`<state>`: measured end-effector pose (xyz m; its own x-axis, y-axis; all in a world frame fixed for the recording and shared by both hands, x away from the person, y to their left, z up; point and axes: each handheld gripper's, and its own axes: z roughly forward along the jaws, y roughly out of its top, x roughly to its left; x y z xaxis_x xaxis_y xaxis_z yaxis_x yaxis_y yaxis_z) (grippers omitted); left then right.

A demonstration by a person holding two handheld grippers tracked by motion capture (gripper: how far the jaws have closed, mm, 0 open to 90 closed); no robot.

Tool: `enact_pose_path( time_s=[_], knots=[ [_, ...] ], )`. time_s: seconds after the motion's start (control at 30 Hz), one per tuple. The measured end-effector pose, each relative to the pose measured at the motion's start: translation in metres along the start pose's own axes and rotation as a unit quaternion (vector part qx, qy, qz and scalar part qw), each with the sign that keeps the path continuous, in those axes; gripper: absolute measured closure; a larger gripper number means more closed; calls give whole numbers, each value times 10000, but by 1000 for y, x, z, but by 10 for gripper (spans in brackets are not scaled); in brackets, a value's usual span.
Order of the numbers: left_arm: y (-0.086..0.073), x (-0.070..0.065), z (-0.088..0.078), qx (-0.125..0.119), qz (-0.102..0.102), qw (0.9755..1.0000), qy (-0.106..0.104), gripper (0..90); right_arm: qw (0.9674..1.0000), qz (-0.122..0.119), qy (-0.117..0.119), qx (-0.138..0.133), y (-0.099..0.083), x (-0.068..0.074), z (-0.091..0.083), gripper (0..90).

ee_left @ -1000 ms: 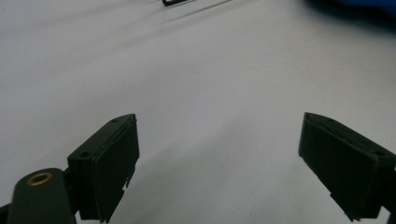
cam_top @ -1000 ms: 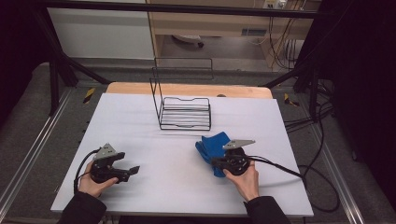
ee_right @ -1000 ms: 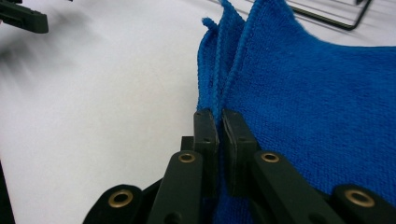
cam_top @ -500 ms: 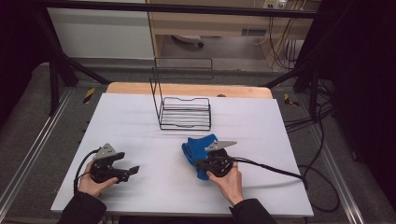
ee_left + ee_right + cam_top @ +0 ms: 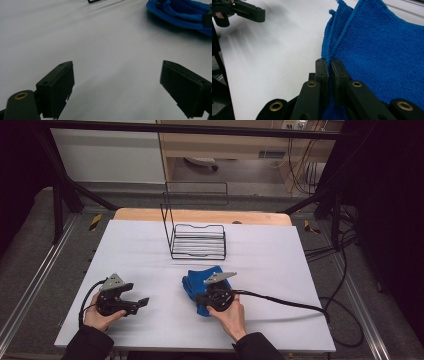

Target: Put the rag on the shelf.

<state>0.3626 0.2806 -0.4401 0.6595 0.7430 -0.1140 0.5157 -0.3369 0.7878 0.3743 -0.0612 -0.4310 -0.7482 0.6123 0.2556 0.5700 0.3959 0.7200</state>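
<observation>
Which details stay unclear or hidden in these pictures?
- High view: the part of the blue cloth under the right tool is covered by that tool and the hand.
- Right tool view: the cloth runs past the right and bottom edges, so its full shape is cut off; the left tool is blurred and cropped at the corner.
- Left tool view: the wire rack is cut by the top edge.
</observation>
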Motion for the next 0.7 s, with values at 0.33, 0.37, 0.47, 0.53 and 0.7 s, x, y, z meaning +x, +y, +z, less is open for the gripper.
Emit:
enact_pose_path(
  time_s=[0.33,0.37,0.47,0.53,0.7],
  knots=[
    [0,0,-1,3,18,10000,-11,120,9996,-63,260,-1,-2,7,19,625],
    [0,0,-1,-2,20,10000,-11,121,9995,-78,289,-96,2,8,13,564],
    [0,0,-1,-3,23,10000,-12,120,9993,-272,88,-258,8,5,-3,487],
    [0,0,-1,-4,22,10000,-12,120,9991,-280,23,-325,9,2,-9,473],
    [0,-1,0,0,11,10000,-12,120,9984,-130,-453,-322,-1,-28,-40,477]
  ],
)
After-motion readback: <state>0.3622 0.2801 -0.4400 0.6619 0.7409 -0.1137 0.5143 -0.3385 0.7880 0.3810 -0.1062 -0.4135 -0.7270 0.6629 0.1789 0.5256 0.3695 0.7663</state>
